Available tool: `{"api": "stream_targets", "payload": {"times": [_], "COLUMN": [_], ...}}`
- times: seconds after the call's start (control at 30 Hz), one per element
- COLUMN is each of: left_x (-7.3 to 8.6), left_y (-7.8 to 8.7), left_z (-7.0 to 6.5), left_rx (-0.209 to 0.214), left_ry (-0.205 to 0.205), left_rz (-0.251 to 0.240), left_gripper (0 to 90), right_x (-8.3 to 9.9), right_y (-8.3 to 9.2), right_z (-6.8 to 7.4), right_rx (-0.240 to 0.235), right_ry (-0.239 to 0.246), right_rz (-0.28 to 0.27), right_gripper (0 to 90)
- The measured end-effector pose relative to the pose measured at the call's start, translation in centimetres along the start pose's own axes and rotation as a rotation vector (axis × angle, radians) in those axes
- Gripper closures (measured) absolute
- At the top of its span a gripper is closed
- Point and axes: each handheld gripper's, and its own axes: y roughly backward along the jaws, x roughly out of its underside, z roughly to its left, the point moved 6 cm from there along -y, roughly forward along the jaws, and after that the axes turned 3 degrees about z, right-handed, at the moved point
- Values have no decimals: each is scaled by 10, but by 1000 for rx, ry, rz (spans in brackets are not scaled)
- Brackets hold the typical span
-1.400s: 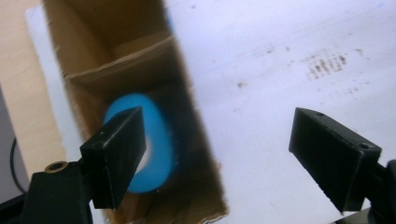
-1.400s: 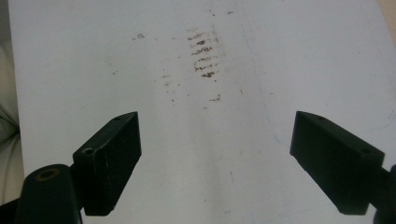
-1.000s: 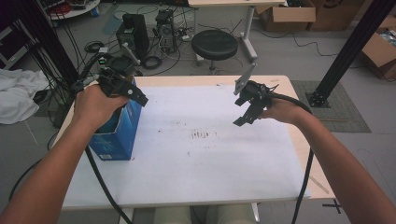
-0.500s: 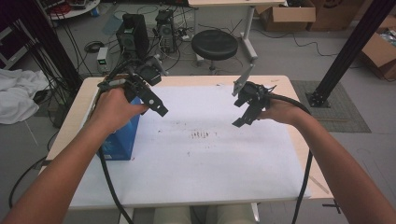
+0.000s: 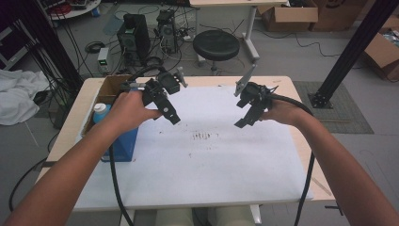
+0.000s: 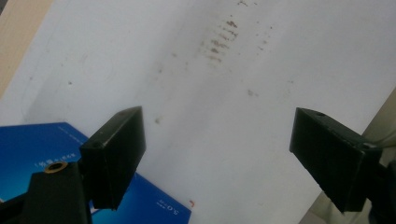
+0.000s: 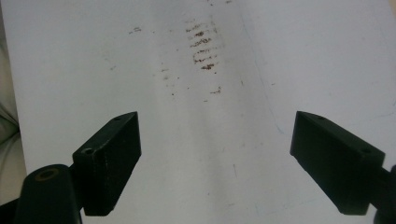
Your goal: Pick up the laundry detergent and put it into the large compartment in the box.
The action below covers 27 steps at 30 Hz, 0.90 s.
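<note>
The blue box (image 5: 123, 141) stood at the left edge of the table (image 5: 288, 92), on the white sheet (image 5: 207, 165) that covered most of the table top. It was open at the top, and a bottle with a white cap (image 5: 99, 109) stood inside it, near the far end. In my left gripper view a corner of the same blue box (image 6: 56, 156) lay low on the left, with small white printing on its face, just behind my left jaw.

My left gripper (image 5: 170, 113) was held in the air just beside the box, on its right side, above the sheet. It did not touch the box. Its jaws were spread wide apart and nothing was between them; below the gap I saw only the white sheet (image 6: 224, 121).

My right gripper (image 5: 244, 118) was over the right half of the sheet, well apart from the box and from the left gripper. Its jaws were also spread wide and they held nothing.

Between the two grippers, near the middle of the sheet, there was a patch of small brown marks (image 5: 203, 136) in short rows. The same marks (image 7: 201, 46) were ahead of my right jaws.

Behind the table stood a round black stool (image 5: 216, 45) and, on the grey floor, a black computer case (image 5: 133, 35).
</note>
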Motion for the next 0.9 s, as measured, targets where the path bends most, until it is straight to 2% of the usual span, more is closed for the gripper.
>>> {"api": "stream_targets", "payload": {"times": [0.17,0.5,0.63,0.9], "left_x": [-13,-35,-38,-40], "left_y": [-9,-24,-29,-32], "left_z": [-1,-4,-7,-7], "left_rx": [-13,-20,-17,-13], "left_ry": [-56,-149,-170,-173], "left_rz": [32,59,70,70], "left_gripper": [192,193,194,194], "right_x": [0,0,1,3], "right_y": [-1,-1,-2,0], "right_z": [0,-4,-4,-4], "right_rx": [-6,-7,-6,-4], "right_ry": [1,-3,-7,-6], "right_rz": [2,6,11,7], "right_gripper": [161,160,160,160]}}
